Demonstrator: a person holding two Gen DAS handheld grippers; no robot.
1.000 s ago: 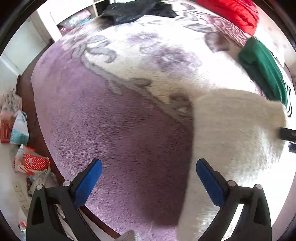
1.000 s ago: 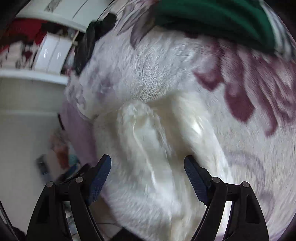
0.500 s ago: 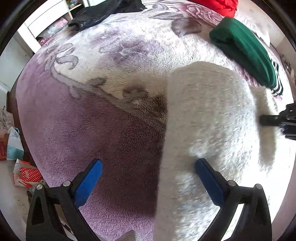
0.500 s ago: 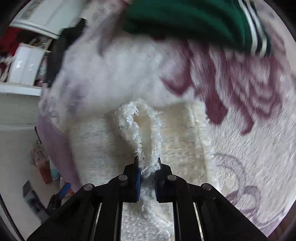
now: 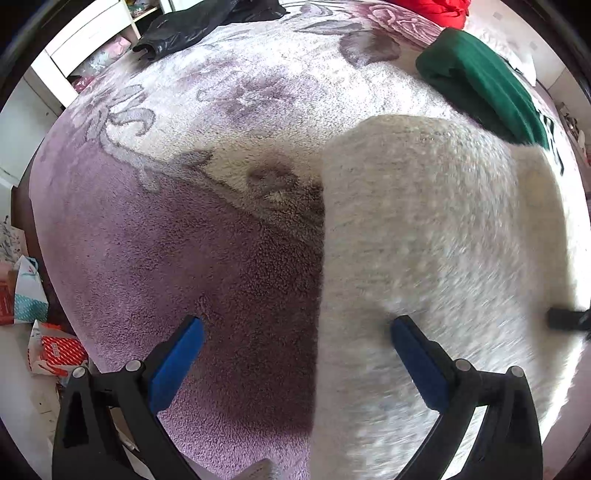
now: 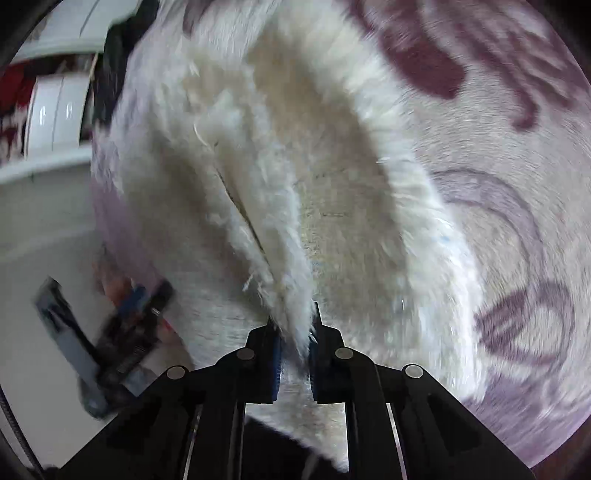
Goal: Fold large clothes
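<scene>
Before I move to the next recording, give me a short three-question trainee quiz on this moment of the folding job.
1. True or false: the left gripper is clamped on the white fluffy garment.
2. Multiple choice: what does the right gripper hold? A) the green garment B) a fold of the white fluffy garment C) nothing
3. Fill in: in the left wrist view, the black garment lies at the far edge of the ______ blanket.

Key:
1. False. Its jaws stand wide apart; one blue pad is over the white garment, the other over the blanket.
2. B. The jaws are pinched on a fluffy ridge.
3. Purple, with a floral pattern.
</scene>
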